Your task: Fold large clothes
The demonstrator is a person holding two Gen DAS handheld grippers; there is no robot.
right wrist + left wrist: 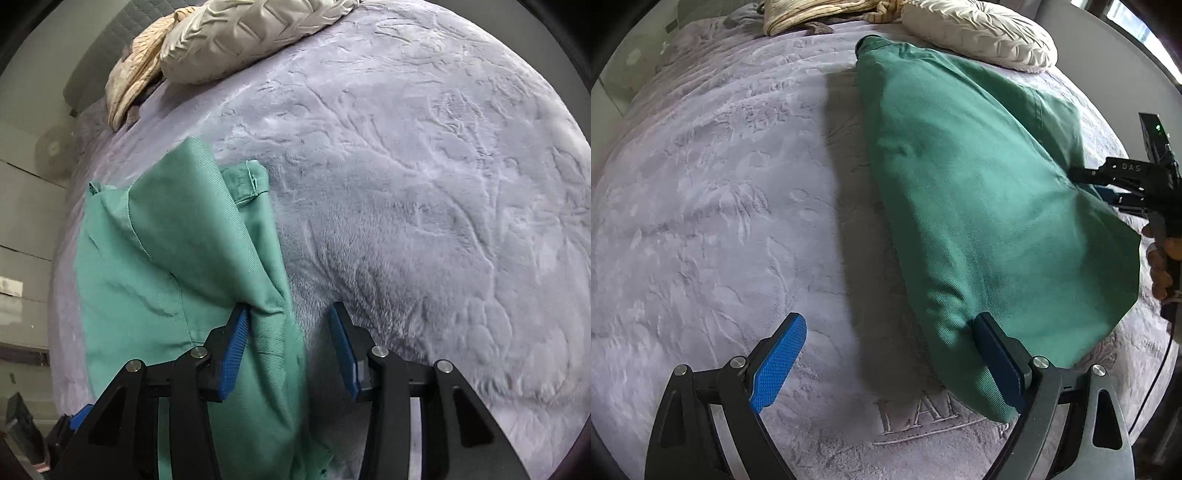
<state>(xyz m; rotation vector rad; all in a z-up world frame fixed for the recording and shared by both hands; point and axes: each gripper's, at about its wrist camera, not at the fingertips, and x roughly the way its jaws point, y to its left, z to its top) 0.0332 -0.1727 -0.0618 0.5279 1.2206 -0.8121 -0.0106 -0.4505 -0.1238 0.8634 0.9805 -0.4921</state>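
Observation:
A large green garment (pixel 960 184) lies folded lengthwise on the bed and runs from the near right to the far middle. My left gripper (pixel 886 365) is open wide at its near end; the right pad (pixel 997 365) touches the cloth edge and the left pad (pixel 779 362) is over bare bedspread. In the right wrist view the green garment (pixel 147 277) bunches up at my right gripper (pixel 290 350). A fold of it hangs between the fingers against the left pad (pixel 232 354). The right pad (pixel 343 350) stands clear of it, so this gripper is open.
The grey plush bedspread (pixel 701 184) with stitched letters near the front covers the bed. A cream pleated cushion (pixel 982 33) and a beige striped cloth (pixel 812 14) lie at the far end. A hand (pixel 1160 269) holds the right gripper's handle at the right edge.

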